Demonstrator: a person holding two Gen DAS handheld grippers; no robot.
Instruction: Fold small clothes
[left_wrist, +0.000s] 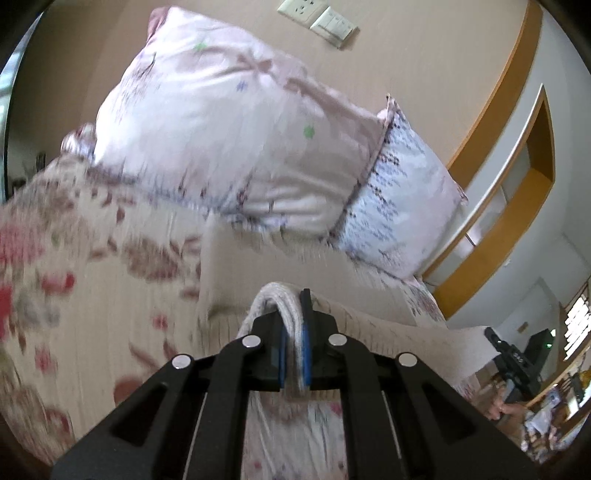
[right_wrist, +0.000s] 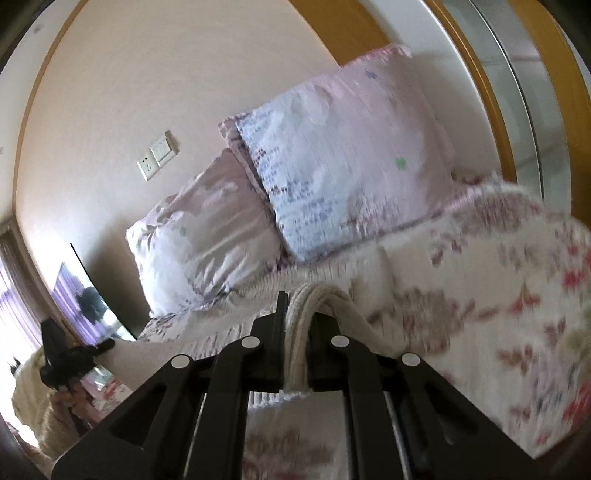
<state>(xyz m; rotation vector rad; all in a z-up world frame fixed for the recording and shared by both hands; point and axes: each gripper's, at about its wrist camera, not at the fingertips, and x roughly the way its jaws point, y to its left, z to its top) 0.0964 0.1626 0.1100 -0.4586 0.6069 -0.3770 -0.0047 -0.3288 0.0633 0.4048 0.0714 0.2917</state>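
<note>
Beyond both sets of jaws, two pillows (left_wrist: 229, 147) lean on the wall above a floral bedspread (right_wrist: 480, 295). Nearer, each gripper, left gripper (left_wrist: 293, 332) and right gripper (right_wrist: 297, 332), clamps a bunched edge of the cream garment (left_wrist: 369, 328), lifted between them; folding looks barely begun, no finished fold visible.

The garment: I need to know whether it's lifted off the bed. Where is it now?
The garment is pinched in both grippers, left and right, stretched between them above the floral bedspread, in front of the pillows.
</note>
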